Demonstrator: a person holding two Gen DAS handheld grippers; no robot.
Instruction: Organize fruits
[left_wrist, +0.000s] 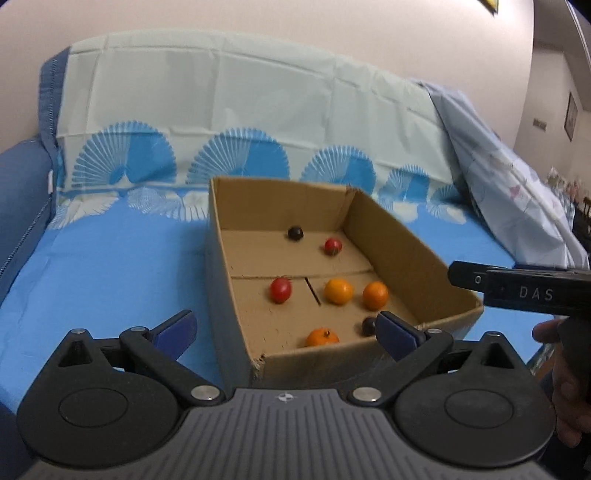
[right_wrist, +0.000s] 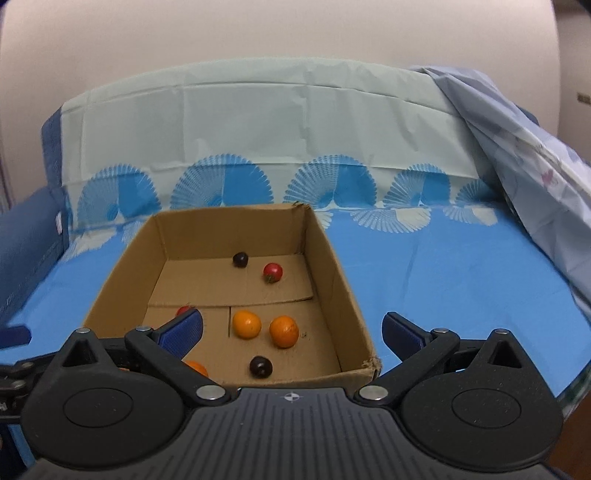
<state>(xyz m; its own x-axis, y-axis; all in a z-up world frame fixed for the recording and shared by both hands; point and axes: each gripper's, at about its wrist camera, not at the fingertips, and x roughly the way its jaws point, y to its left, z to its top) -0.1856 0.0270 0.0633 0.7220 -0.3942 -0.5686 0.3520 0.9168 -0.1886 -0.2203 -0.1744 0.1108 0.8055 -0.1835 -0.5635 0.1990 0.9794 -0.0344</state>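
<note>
An open cardboard box (left_wrist: 399, 251) sits on a blue cloth and holds several loose fruits. In the left wrist view there are three oranges (left_wrist: 338, 291), two red fruits (left_wrist: 280, 290) and two dark plums (left_wrist: 295, 233). My left gripper (left_wrist: 284, 321) is open over the box's near left corner, with nothing between its fingers. My right gripper (right_wrist: 291, 319) is open over the near right corner of the box (right_wrist: 328, 277), also holding nothing. Its left finger (right_wrist: 184, 330) hides part of a red fruit (right_wrist: 183, 309) and an orange (right_wrist: 197, 368). A dark plum (right_wrist: 260, 366) lies near the front wall.
The blue patterned cloth (left_wrist: 110, 266) covers a sofa seat, with a pale sheet (right_wrist: 258, 122) over the backrest and a light blanket (right_wrist: 535, 184) heaped at the right. The right tool's black body (left_wrist: 517, 290) and a hand (left_wrist: 565, 387) show at the left view's right edge.
</note>
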